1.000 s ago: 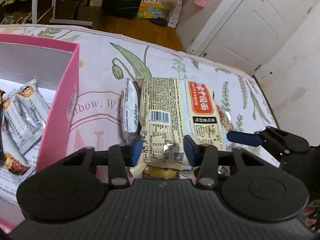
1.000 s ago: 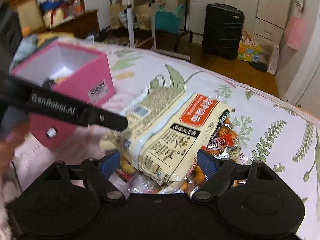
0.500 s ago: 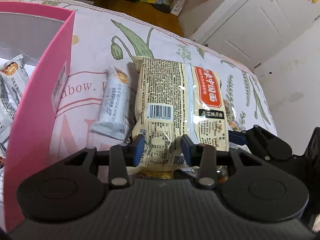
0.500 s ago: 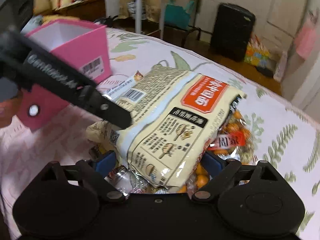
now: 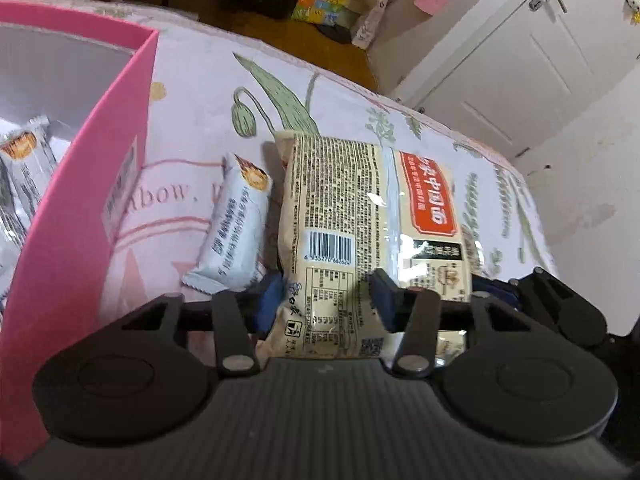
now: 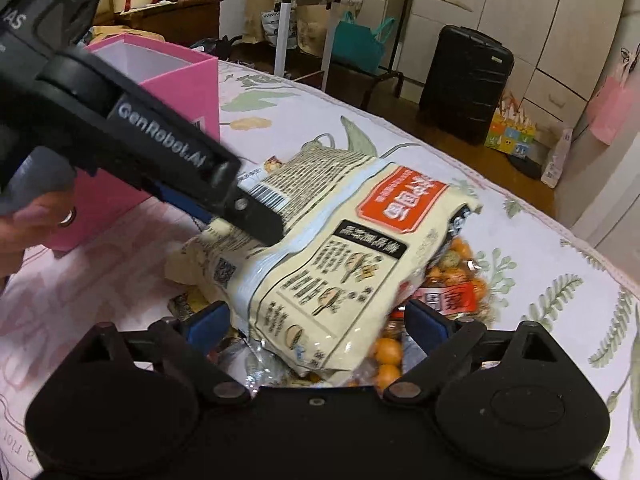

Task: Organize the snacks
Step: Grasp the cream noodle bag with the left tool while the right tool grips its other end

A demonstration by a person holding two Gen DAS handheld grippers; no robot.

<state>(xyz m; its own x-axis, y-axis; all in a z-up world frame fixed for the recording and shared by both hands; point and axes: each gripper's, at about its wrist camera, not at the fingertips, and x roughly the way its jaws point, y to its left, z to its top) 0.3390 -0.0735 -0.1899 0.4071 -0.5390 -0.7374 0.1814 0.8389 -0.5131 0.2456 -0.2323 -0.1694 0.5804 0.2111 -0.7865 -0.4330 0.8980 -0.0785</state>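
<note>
A beige noodle packet (image 5: 360, 220) with a red label lies on the flowered sheet, its far end on a clear bag of orange snacks (image 6: 456, 280). My left gripper (image 5: 326, 304) straddles the packet's near left part. Its jaws are opening and the pads no longer seem to press. My right gripper (image 6: 316, 322) is open wide around the packet's (image 6: 340, 248) other end, with a gap on each side. A white snack bar (image 5: 236, 232) lies left of the packet. The pink box (image 5: 80, 220) at the left holds several similar bars (image 5: 24, 160).
A hand (image 6: 32, 216) holds the left gripper, whose finger (image 6: 240, 204) crosses the packet. The bed's edge runs behind the snacks. Beyond it are wooden floor, a black suitcase (image 6: 464, 80) and a white door (image 5: 520, 60). More wrapped snacks sit under the packet.
The left gripper came down and the packet now lies flatter, so the white bar beside it shows in full. Both grippers' jaws stand wider than before.
</note>
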